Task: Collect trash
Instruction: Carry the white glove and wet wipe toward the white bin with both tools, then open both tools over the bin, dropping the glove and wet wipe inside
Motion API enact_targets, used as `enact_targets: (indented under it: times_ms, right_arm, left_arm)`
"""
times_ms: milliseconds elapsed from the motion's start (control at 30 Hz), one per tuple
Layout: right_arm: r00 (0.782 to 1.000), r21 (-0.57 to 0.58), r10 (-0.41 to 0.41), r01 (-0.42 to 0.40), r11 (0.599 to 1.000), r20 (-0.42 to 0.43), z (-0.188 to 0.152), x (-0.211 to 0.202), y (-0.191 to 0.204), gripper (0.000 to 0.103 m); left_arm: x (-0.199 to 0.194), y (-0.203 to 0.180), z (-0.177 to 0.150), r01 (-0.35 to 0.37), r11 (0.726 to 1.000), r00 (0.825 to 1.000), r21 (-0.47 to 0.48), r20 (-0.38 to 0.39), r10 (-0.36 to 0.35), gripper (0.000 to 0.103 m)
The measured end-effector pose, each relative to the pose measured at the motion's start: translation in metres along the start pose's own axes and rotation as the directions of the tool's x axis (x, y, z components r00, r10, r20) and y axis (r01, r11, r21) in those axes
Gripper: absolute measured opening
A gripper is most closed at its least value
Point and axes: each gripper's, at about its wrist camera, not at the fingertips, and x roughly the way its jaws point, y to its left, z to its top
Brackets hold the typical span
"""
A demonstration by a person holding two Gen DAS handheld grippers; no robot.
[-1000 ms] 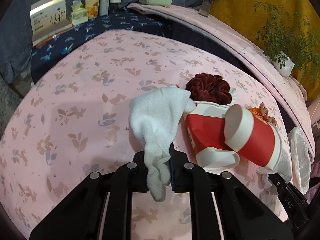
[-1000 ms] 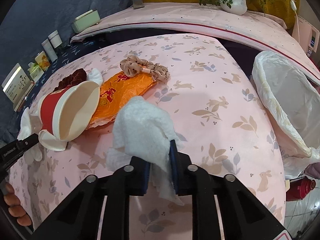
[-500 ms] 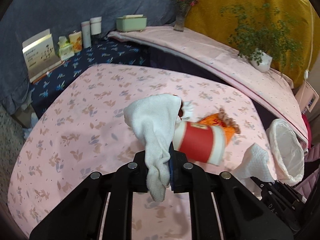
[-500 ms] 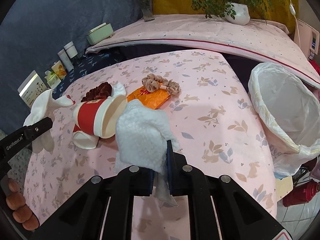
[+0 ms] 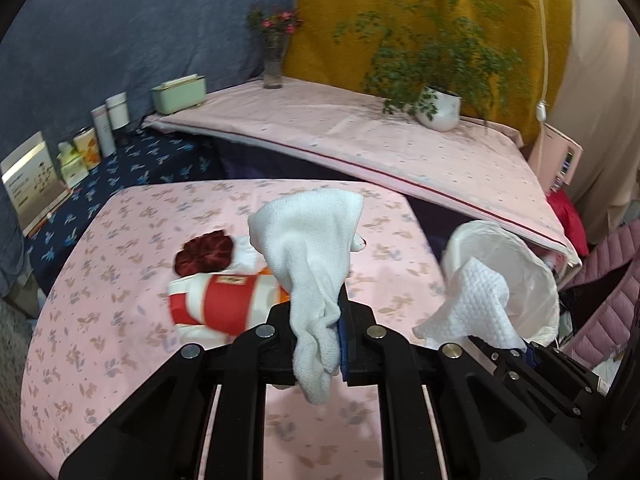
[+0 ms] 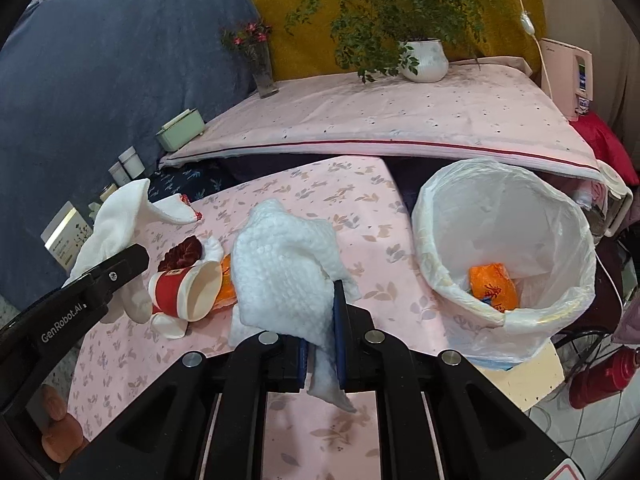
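Observation:
My left gripper [image 5: 320, 340] is shut on a crumpled white tissue [image 5: 308, 248], held above the pink table. My right gripper [image 6: 320, 344] is shut on a second white paper towel [image 6: 280, 276]; the left wrist view shows that towel [image 5: 472, 304] in front of the bin. The white-lined trash bin [image 6: 508, 216] stands off the table's right edge, with an orange wrapper [image 6: 492, 286] inside. A red and white paper cup [image 6: 184, 292] lies on its side on the table, and another orange wrapper [image 6: 226, 284] pokes out behind it. In the right wrist view the left gripper [image 6: 116, 272] holds its tissue [image 6: 116, 224] at the left.
A dark red scrunchie [image 5: 204, 256] lies beside the cup. A raised pink shelf [image 6: 400, 120] behind carries a potted plant [image 6: 424, 58], a flower vase [image 6: 264, 76] and a green box [image 6: 180, 134]. Bottles and cartons [image 5: 104, 128] stand far left. A red flask [image 6: 604, 372] stands on the floor.
Both grippers have risen with their tissues and swung right towards the bin, which now shows fully in the right wrist view. The cup and wrapper stayed on the table.

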Motion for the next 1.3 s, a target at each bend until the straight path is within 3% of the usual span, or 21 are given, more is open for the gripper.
enact_targets:
  times_ms: [467,867,967,1033,1100,1300]
  right_arm:
    - [0.994,0.133,-0.094,0.084,0.988,0.064,0.017,-0.029,-0.095,0.010]
    - [0.981,0.216,-0.184,0.168,0.962,0.055,0.029,-0.021,-0.165,0.010]
    - [0.981,0.229,-0.190,0.174,0.958,0.047,0.032,-0.015,-0.174,0.010]
    - [0.980,0.232,-0.195,0.180,0.956,0.041,0.034,-0.011,-0.179,0.010]
    - [0.979,0.233,-0.201,0.188,0.954,0.033,0.035,-0.006,-0.181,0.010]
    - [0.978,0.233,-0.210,0.201,0.952,0.014,0.035,0.006,-0.184,0.010]
  left_arm:
    - [0.019,-0.118,0.011,0.122,0.980,0.992,0.159,-0.036,-0.118,0.012]
    - [0.062,-0.181,0.020,0.248,0.943,0.966,0.222,-0.129,-0.224,0.013]
    - [0.074,-0.190,0.022,0.280,0.935,0.956,0.216,-0.153,-0.251,0.021]
    - [0.081,-0.193,0.023,0.268,0.939,0.959,0.216,-0.151,-0.239,0.041]
    - [0.084,-0.194,0.023,0.250,0.943,0.965,0.221,-0.139,-0.224,0.048]
    - [0.094,-0.187,0.023,0.225,0.952,0.970,0.206,-0.140,-0.199,0.050]
